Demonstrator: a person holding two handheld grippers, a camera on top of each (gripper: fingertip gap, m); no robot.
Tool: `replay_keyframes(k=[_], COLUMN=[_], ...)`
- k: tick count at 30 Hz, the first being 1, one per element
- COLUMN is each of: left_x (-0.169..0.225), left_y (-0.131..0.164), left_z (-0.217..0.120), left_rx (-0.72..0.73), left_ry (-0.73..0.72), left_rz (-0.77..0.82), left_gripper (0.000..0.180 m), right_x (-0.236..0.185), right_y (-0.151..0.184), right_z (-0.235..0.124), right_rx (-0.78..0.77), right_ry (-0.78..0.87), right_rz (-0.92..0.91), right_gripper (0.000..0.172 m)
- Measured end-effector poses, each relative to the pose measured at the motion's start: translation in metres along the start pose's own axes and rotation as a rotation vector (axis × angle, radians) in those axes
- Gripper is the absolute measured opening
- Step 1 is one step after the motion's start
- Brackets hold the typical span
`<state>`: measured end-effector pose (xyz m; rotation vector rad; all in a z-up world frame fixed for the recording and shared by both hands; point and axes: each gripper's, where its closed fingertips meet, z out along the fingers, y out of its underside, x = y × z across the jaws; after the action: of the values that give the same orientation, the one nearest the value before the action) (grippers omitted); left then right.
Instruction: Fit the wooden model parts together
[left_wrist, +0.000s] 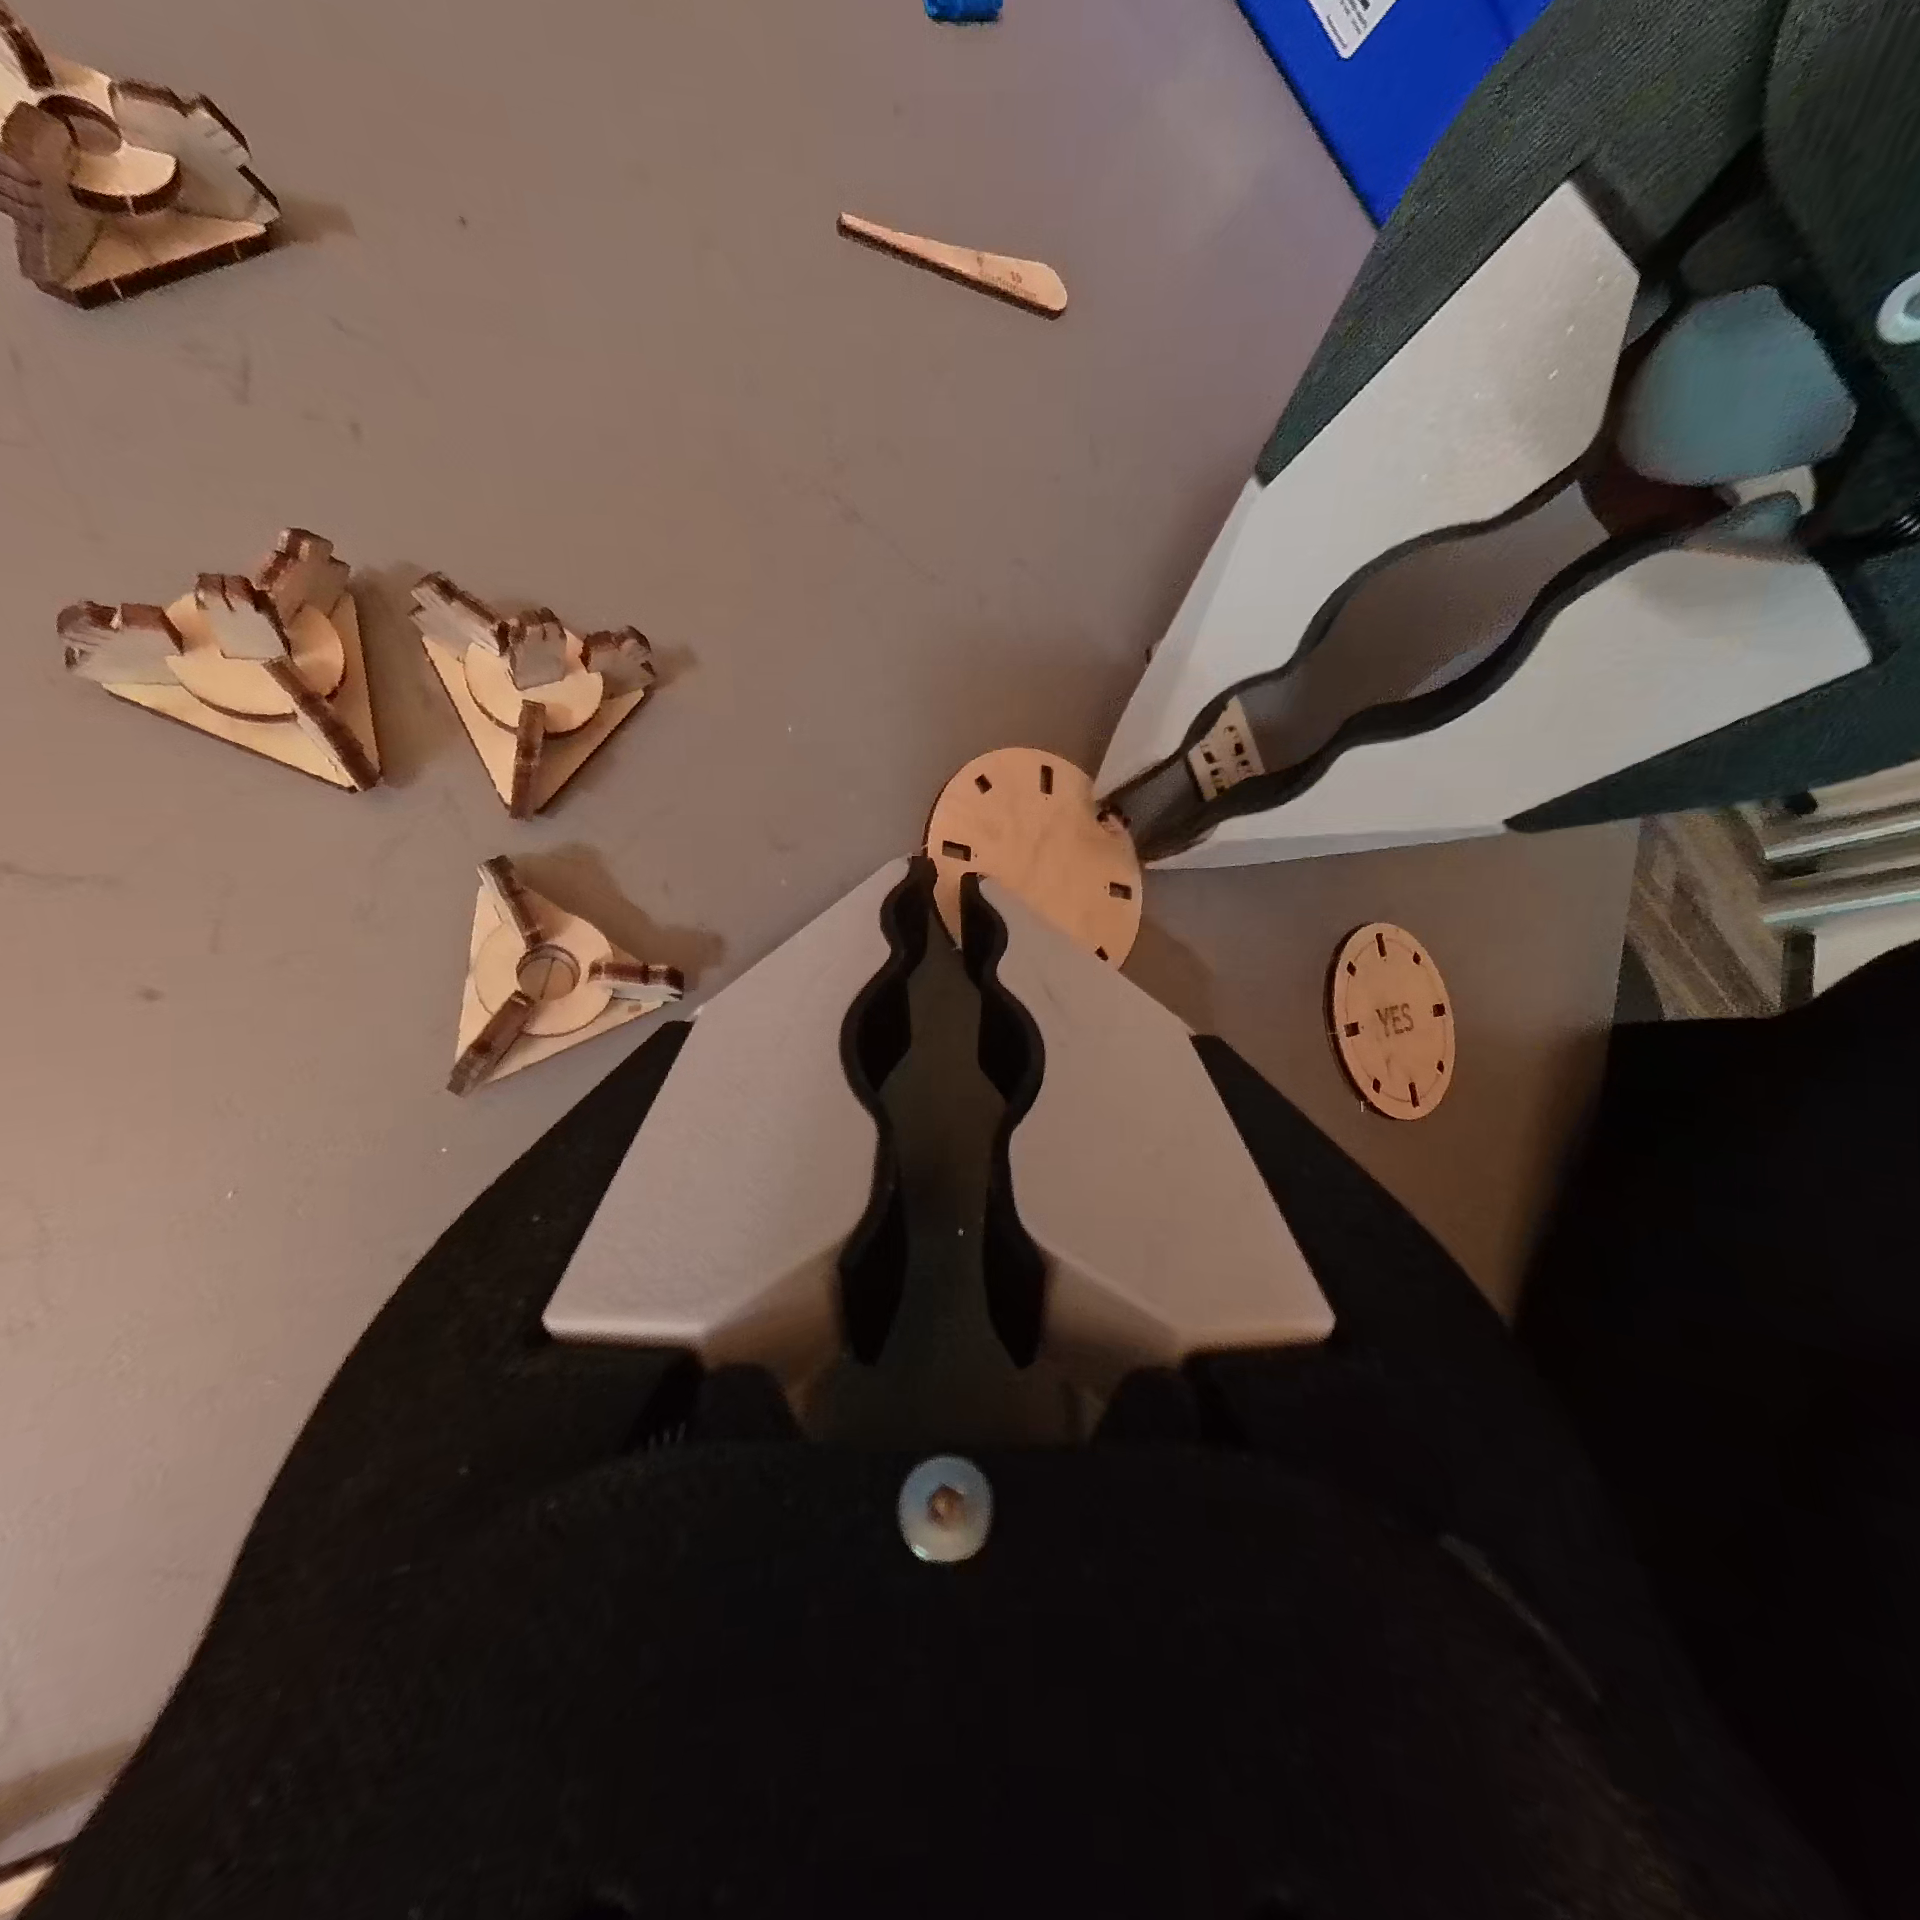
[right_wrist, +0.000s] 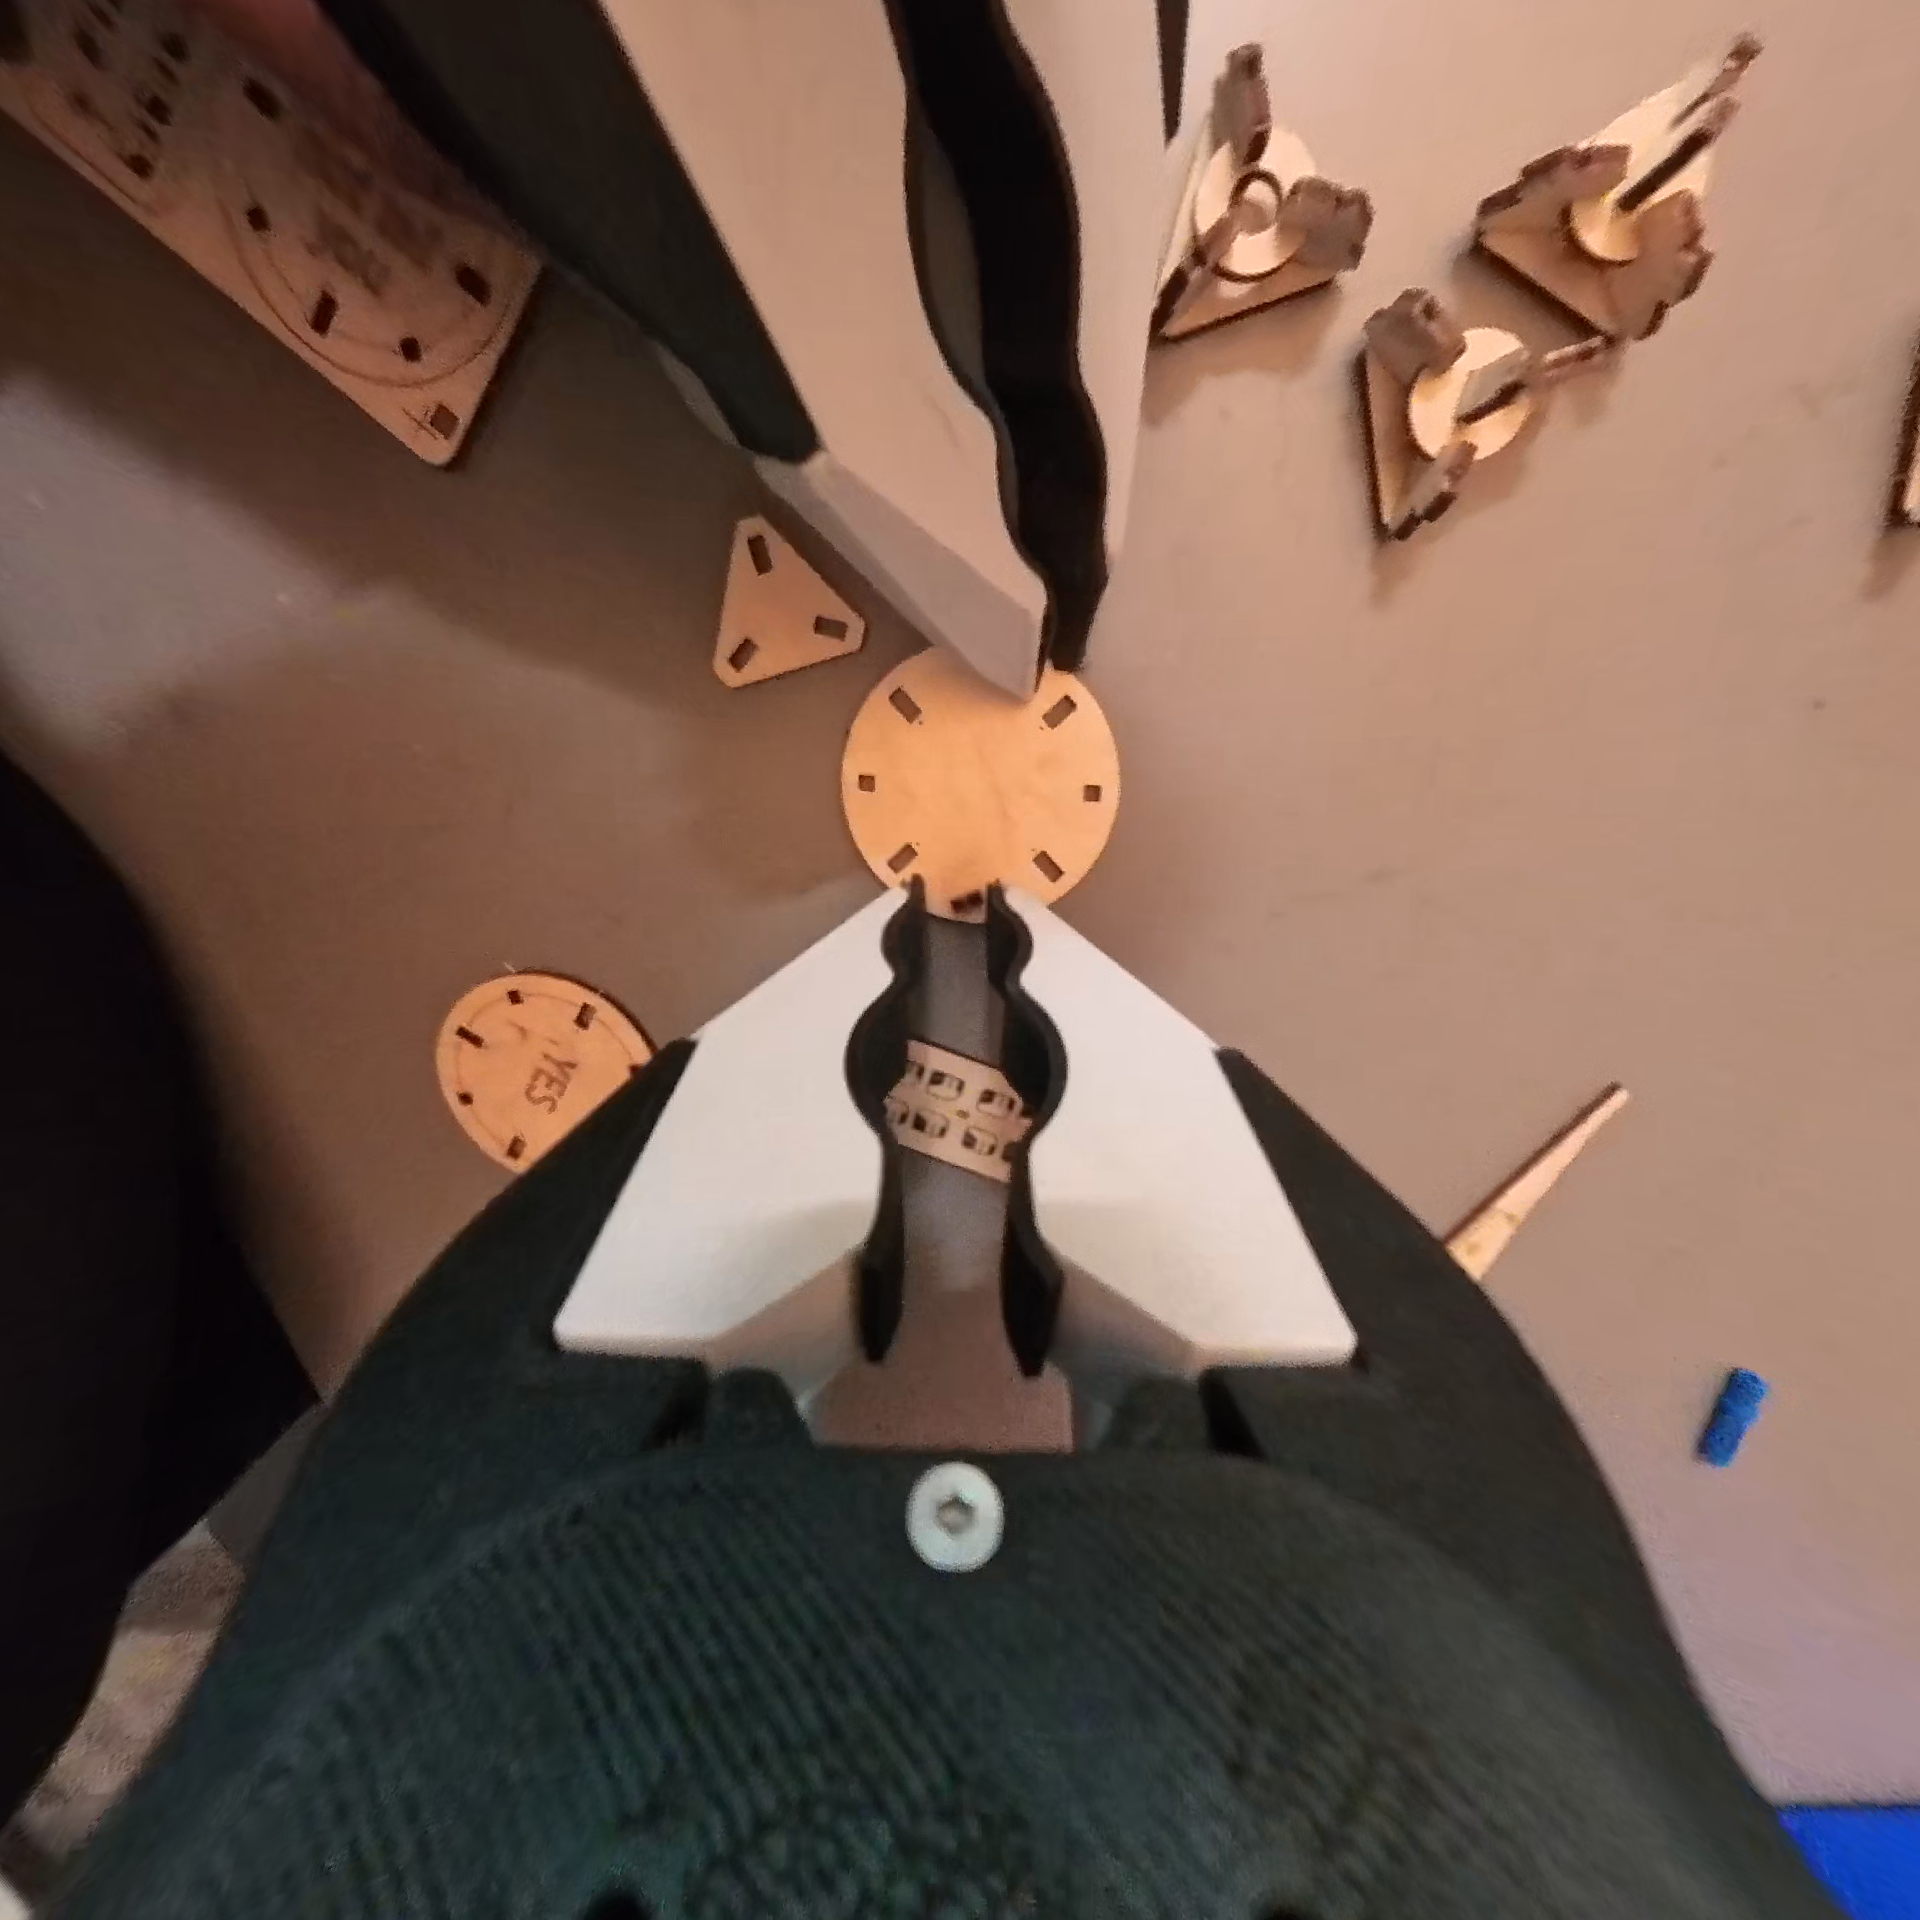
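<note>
Left wrist view: left hand-held gripper (left_wrist: 943, 871) pinching smooth, slotted round plywood disc (left_wrist: 1039, 842); right hand-held gripper (right_wrist: 954, 899) slightly parted.

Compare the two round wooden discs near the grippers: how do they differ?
The plain disc has a bare face; the engraved disc carries lettering. The plain disc has a gripper at each of two opposite rim points: the left gripper pinches its edge, and the right gripper has its tips at the edge. The engraved disc lies flat on the table, untouched. Shared: both are light wood, round, with slots around the rim.
</note>
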<state>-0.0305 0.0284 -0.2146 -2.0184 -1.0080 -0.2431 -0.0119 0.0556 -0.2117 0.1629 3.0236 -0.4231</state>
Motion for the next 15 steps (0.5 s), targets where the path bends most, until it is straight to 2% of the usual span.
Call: replay_keyframes(k=[3, 8, 12, 15], left_x=[0.0, 0.0, 0.0, 0.001], left_y=[0.0, 0.0, 0.0, 0.0], left_z=[0.0, 0.0, 0.0, 0.0], left_rx=[0.0, 0.002, 0.005, 0.005], left_ry=[0.008, 0.013, 0.024, 0.024], left_rz=[-0.007, -0.011, -0.019, -0.016], left_gripper=[0.005, 0.005, 0.004, 0.005], right_x=[0.01, 0.024, 0.039, 0.041], right_y=[-0.004, -0.028, -0.036, -0.03], right_z=[-0.009, -0.028, -0.038, -0.032], right_rx=[0.075, 0.359, 0.525, 0.521], right_ry=[0.065, 0.118, 0.25, 0.323], right_rz=[-0.003, 0.061, 0.033, -0.006], right_gripper=[0.011, 0.003, 0.0, 0.0])
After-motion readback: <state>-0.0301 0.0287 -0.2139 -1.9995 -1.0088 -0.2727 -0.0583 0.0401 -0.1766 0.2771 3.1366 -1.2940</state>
